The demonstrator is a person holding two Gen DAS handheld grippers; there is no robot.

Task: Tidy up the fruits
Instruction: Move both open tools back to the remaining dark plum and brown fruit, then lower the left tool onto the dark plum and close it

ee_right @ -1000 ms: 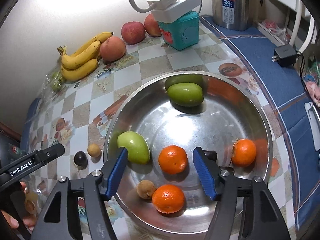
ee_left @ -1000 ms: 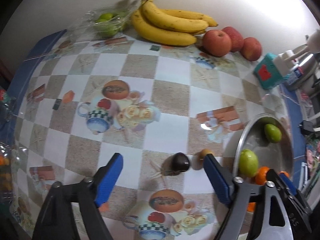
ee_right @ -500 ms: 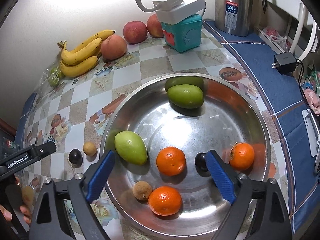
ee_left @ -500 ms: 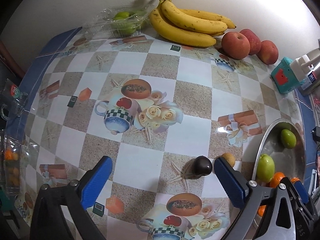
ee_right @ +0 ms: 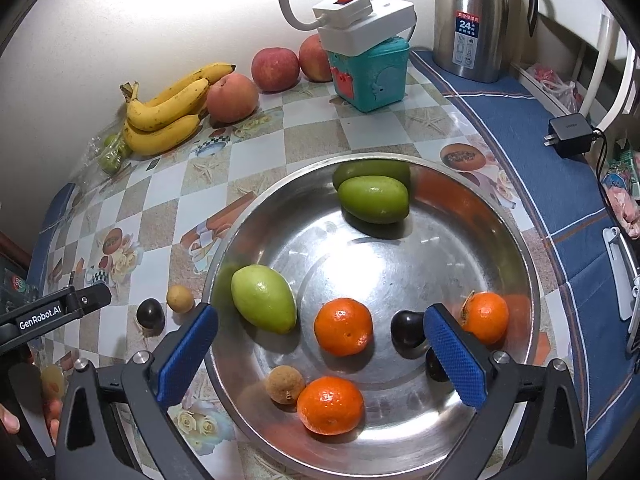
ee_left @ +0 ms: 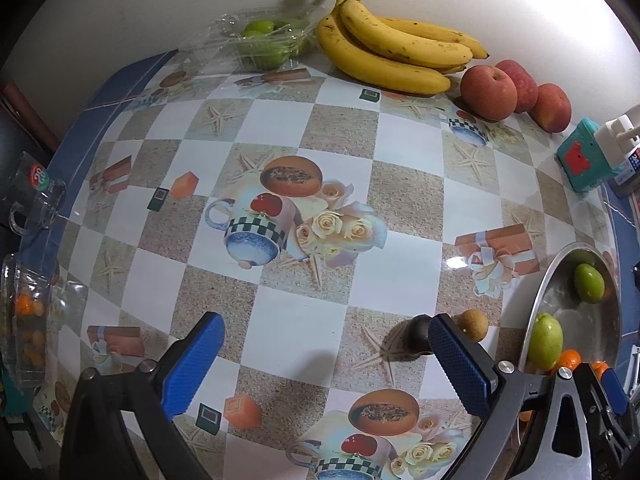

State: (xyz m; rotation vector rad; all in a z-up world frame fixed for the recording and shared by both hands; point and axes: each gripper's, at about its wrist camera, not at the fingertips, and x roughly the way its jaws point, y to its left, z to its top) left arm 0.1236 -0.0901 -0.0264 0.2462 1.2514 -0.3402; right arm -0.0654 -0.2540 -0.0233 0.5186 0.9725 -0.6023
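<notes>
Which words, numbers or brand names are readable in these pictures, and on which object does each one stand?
"GenRobot.AI": on the left gripper's black body, in the right wrist view.
"24": on the steel flask's label; the smaller print around it is too small to read.
Round sticker on the clear container at the table edge: digits too blurred to read.

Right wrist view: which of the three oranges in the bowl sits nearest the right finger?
The stemmed orange at the bowl's right side, just behind the blue pad; the other two lie mid-bowl.
</notes>
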